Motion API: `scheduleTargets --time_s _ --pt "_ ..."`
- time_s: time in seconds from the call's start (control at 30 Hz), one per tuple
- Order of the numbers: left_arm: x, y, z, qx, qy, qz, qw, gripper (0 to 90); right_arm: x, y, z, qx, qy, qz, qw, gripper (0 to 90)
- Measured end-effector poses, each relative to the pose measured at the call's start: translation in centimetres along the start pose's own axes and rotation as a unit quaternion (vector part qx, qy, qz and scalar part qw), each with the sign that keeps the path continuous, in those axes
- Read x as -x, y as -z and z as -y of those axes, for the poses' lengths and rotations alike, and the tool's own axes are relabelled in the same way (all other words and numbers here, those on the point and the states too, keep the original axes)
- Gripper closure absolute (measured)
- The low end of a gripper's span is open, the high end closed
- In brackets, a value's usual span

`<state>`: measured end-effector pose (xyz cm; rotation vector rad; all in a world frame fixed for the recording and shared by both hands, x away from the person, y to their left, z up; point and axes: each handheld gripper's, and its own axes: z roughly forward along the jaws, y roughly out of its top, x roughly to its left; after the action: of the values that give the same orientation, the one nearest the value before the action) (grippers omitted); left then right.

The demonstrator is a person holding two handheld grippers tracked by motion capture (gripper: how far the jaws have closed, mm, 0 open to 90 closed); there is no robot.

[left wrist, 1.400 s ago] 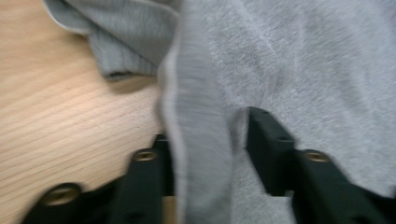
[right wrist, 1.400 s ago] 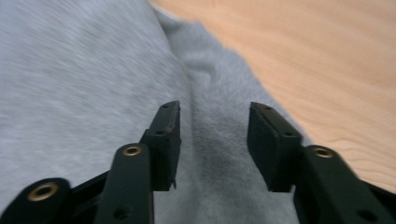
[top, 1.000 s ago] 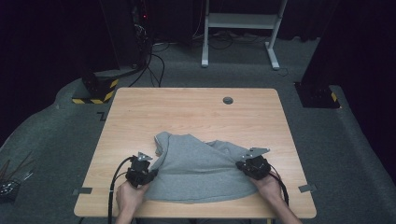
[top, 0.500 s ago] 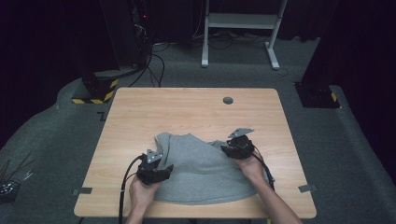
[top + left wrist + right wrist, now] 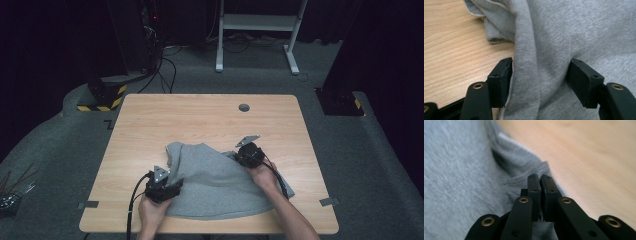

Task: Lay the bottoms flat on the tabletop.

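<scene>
grey sweatshirt, crumpled, near table edge

black left gripper, brass screws; right gripper, grey plate

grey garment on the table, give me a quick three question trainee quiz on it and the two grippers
1. True or false: the left gripper has its jaws apart with a fold of the grey garment between them.
2. What do the right gripper's jaws pinch? A) the hem of the garment B) a cable C) the table edge
3. Fill in: in the high view the garment lies on the wooden ____.

Key: 1 true; 2 A; 3 table.
</scene>
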<state>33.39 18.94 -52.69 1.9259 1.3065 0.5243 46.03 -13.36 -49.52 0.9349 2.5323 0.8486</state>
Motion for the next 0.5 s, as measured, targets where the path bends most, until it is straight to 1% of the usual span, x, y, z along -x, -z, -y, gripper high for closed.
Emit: scheduleTargets --time_s 0.03,0.07,0.1,0.13,0.17,0.2,0.23,0.27,0.3,0.37,0.4,0.43,0.47,0.5 --pt "-0.1 0.0 0.0 0.001 0.001 0.0 1.0 37.7 0.3 0.7 0.0 0.017 -0.005 0.006 0.9998 87.1" --pt "-0.1 0.0 0.0 0.0 0.002 0.0 1.0 37.7 1.2 2.5 -0.1 0.049 -0.022 0.019 0.9983 87.1" --pt "-0.1 0.0 0.0 0.001 0.001 -0.001 1.0 37.7 1.2 2.5 -0.1 0.049 -0.022 0.019 0.9983 87.1" --pt "0.0 0.0 0.0 0.0 0.001 -0.001 1.0 37.7 1.7 3.5 -0.1 0.062 -0.023 0.032 0.9973 87.1" --pt "0.1 0.0 0.0 -0.001 -0.002 -0.005 1.0 37.7 2.2 4.5 -0.1 0.072 -0.031 0.045 0.9959 87.1" --pt "0.2 0.0 0.0 -0.002 -0.007 -0.01 0.9999 37.7 3.6 6.1 0.4 0.088 -0.055 0.064 0.9926 86.9" --pt "0.2 0.0 0.0 -0.002 -0.007 -0.01 0.9999 37.7 3.6 6.1 0.4 0.088 -0.055 0.064 0.9926 86.9" --pt "0.3 -0.1 0.0 -0.003 -0.01 -0.013 0.9999 37.7 4.4 6.5 0.8 0.089 -0.069 0.074 0.9909 86.9" --pt "0.4 -0.1 0.0 -0.003 -0.012 -0.016 0.9998 37.7 5.2 6.7 1.5 0.083 -0.087 0.083 0.9893 86.7" --pt "0.5 -0.1 -0.1 -0.004 -0.017 -0.021 0.9996 37.2 6.5 6.3 2.9 0.05 -0.114 0.097 0.9875 85.6" --pt "0.5 -0.2 -0.1 -0.004 -0.016 -0.02 0.9997 36.8 6.9 5.9 3.6 0.032 -0.126 0.097 0.9867 83.5" --pt "0.5 -0.1 -0.1 -0.005 -0.016 -0.02 0.9997 36.8 7.2 5.5 4.3 0.022 -0.142 0.099 0.9846 76.8" --pt "0.5 -0.1 -0.1 -0.005 -0.015 -0.021 0.9997 36.8 7.1 5.5 4.6 0.024 -0.146 0.102 0.9837 71.8" --pt "0.5 -0.1 -0.1 -0.005 -0.016 -0.021 0.9996 36.7 6.5 5.5 4.6 0.04 -0.144 0.099 0.9839 63.3"
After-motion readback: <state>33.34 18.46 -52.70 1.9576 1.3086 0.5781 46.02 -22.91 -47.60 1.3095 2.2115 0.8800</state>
